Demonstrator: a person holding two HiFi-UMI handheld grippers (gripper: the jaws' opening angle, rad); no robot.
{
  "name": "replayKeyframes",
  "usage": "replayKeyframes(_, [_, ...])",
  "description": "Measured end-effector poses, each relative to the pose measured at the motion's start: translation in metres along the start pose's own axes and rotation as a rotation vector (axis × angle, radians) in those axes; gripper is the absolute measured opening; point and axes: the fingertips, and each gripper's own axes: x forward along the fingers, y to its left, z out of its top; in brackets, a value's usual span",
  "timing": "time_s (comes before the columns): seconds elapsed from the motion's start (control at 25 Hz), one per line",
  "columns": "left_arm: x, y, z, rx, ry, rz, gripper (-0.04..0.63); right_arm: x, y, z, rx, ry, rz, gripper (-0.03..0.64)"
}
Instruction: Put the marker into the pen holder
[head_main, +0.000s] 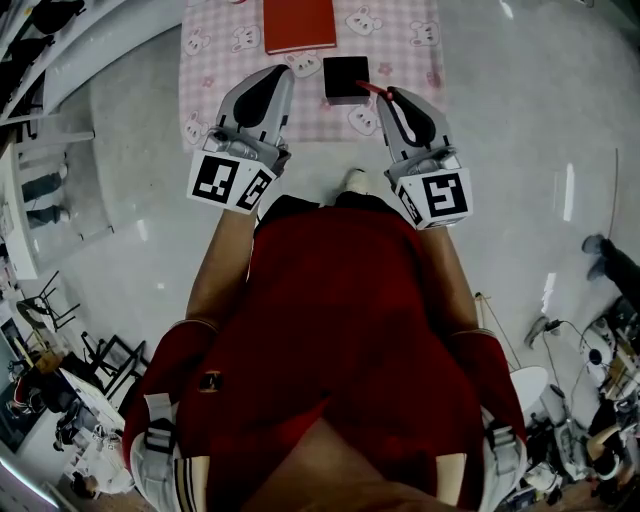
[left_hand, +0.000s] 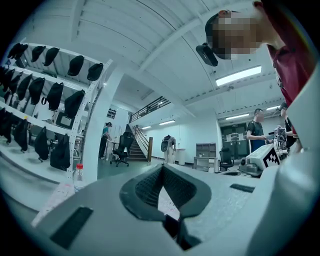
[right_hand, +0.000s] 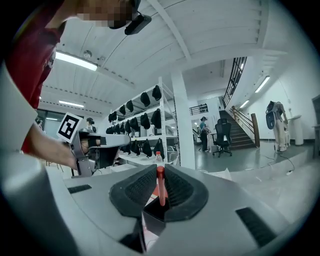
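A red book (head_main: 299, 24) lies beyond the pen holder (head_main: 346, 78) on the bench (head_main: 215, 60); the empty left tool (head_main: 280, 78) is closed. The right tool (head_main: 392, 97) clamps the marker (head_main: 372, 91) at the holder's mouth, lower tip hidden.

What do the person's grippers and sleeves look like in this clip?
The left gripper and right gripper have pale grey shells, black ribbed pads and a white cube of black square markers. The sleeves are red and short.

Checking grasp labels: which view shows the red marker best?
Right gripper view: the marker sits centred, clamped in the right claw. Head view shows only a thin red sliver; left gripper view shows none.
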Motion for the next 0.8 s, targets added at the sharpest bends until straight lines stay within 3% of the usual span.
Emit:
replayKeyframes(0.36, [0.011,0.009,-0.005,-0.014,0.013,0.004,0.007,0.015,-0.006,-0.024,0.002,0.060,-0.009,0.044])
replayKeyframes(0.8, [0.018,0.024,-0.017,-0.017,0.040,-0.108,0.006,0.041,-0.001,-0.058,0.000,0.118,-0.088,0.044])
